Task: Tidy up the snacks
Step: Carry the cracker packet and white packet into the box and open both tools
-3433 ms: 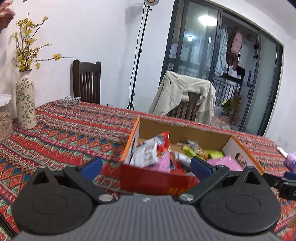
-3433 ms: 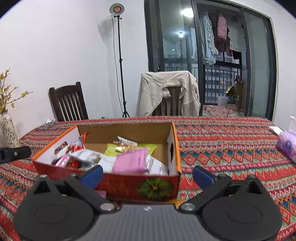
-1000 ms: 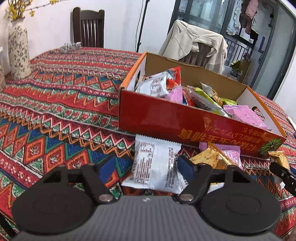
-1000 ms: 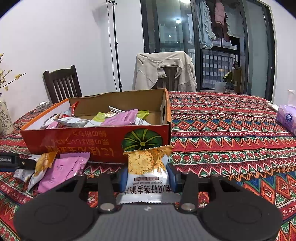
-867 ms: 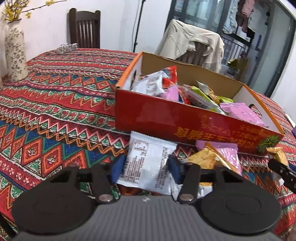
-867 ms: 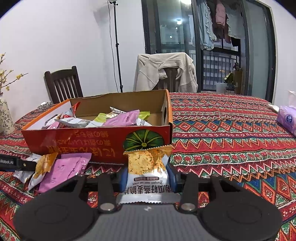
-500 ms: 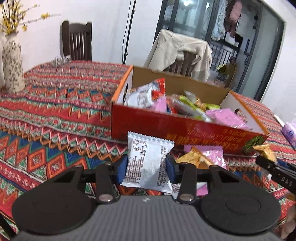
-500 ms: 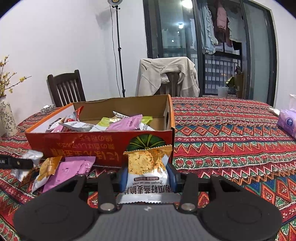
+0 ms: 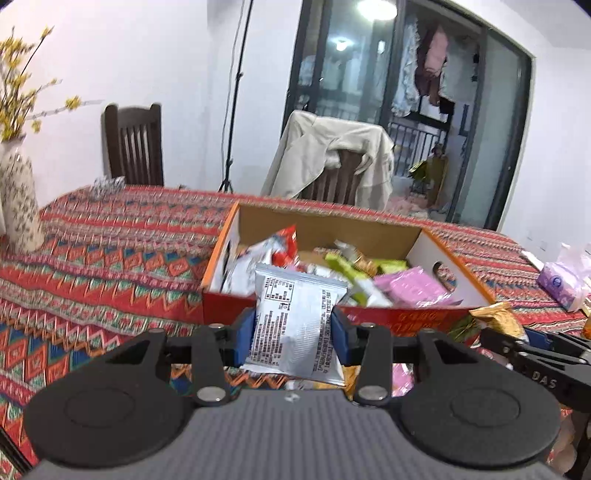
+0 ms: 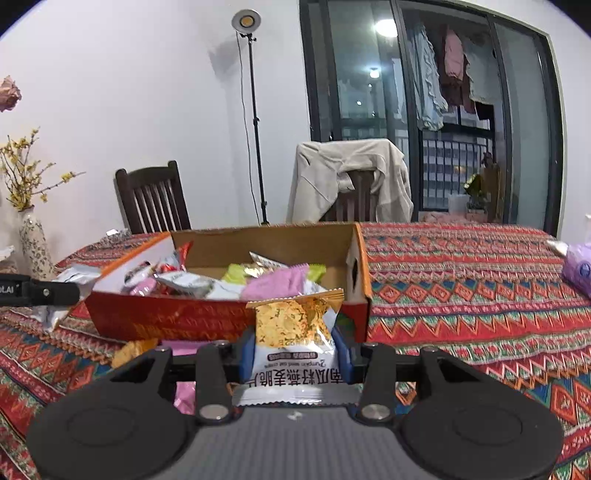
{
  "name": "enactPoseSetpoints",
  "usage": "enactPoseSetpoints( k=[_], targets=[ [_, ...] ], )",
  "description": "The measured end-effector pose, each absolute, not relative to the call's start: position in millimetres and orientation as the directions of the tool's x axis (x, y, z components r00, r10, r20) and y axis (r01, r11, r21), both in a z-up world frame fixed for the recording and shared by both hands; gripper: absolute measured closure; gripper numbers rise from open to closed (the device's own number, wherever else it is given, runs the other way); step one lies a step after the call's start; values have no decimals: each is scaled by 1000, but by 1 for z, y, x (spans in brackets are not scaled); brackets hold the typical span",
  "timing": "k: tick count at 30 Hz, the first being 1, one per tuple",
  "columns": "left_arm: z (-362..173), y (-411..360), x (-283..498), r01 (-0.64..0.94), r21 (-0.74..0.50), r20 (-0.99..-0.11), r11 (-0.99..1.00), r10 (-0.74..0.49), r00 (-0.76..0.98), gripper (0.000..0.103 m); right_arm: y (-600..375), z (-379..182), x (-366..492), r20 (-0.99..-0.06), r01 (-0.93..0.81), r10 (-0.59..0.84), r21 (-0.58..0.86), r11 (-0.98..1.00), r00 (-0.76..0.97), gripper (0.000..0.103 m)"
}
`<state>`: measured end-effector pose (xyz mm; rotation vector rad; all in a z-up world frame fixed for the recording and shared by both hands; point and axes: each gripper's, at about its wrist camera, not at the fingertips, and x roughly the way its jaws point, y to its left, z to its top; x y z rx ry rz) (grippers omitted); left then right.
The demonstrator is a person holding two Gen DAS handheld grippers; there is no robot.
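- The left gripper fingers pinch a silver snack packet, held before the snack box, its long axis pointing toward the box.
- The right gripper fingers pinch a cracker packet before the box's near right corner, its long axis also toward the box.

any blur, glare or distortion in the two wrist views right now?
Left wrist: slight motion blur on the box and tablecloth, ceiling-lamp glare in the glass door. Right wrist: sharper, lamp glare in the door glass, floor light lit. Both: strong fisheye bend, dark corners.
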<state>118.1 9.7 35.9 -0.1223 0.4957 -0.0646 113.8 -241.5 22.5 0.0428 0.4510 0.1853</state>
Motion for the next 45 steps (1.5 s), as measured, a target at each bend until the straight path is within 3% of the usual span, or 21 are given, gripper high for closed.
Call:
enactPoseSetpoints(
  k=[7, 22, 34, 45],
  targets=[
    [54, -2, 123, 63, -117, -401, 991, -105, 910, 60, -231, 40, 126, -384, -204, 222, 88, 975, 896, 61],
    [72, -18, 156, 80, -113, -364, 990, -116, 924, 60, -210, 73, 164, -314, -239, 249, 72, 968, 916, 61],
    [80, -24, 204, 50, -107, -385, 993, -87, 919, 60, -200, 86, 214, -311, -230, 237, 58, 971, 920, 61],
    [56, -22, 247, -6, -114, -403, 993, -41, 914, 60, -203, 62, 252, -336, -193, 210, 84, 978, 918, 61]
  ],
)
